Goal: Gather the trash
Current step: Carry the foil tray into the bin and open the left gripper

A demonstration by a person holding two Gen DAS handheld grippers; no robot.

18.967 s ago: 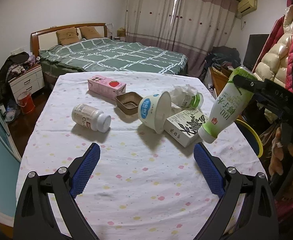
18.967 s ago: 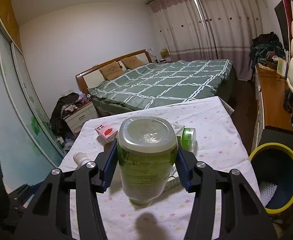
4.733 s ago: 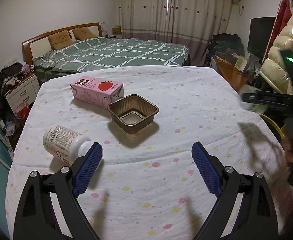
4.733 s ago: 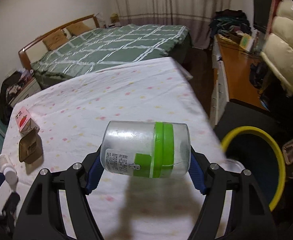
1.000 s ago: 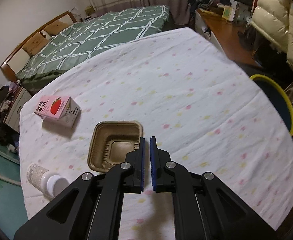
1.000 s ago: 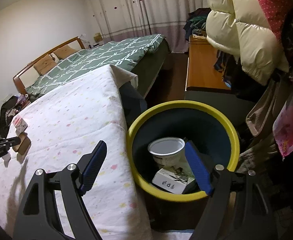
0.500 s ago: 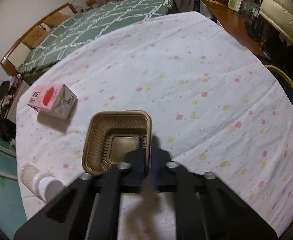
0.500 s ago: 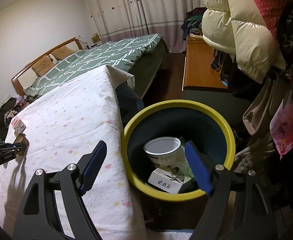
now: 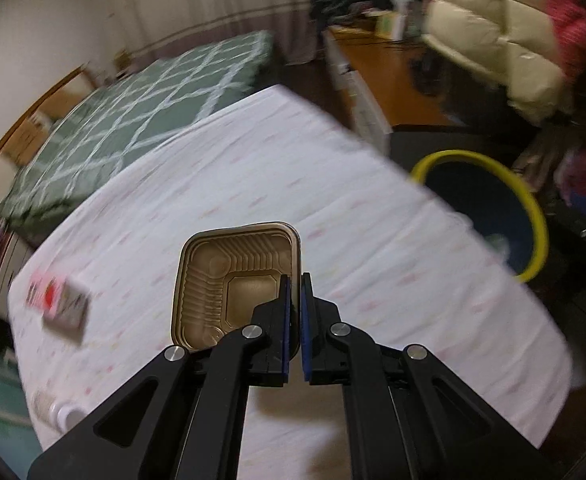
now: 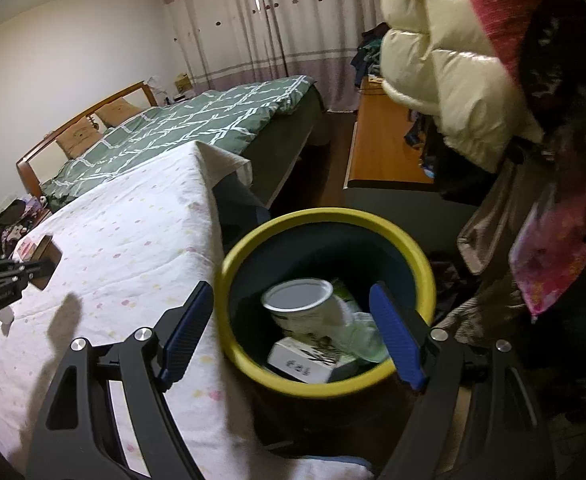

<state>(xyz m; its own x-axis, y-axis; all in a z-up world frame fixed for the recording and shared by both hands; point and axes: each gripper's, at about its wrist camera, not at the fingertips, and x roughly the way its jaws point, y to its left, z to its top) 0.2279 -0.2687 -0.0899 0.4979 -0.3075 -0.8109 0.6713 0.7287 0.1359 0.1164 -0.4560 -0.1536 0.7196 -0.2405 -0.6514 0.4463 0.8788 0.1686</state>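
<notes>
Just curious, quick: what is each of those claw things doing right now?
Left gripper: shut on the rim of the brown tray.
Right gripper: open, holding nothing, above the yellow-rimmed bin.

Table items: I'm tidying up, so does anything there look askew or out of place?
The pink carton and white bottle lie on their sides on the tablecloth. The brown tray hangs tilted, its wall pinched in the left tongs.
</notes>
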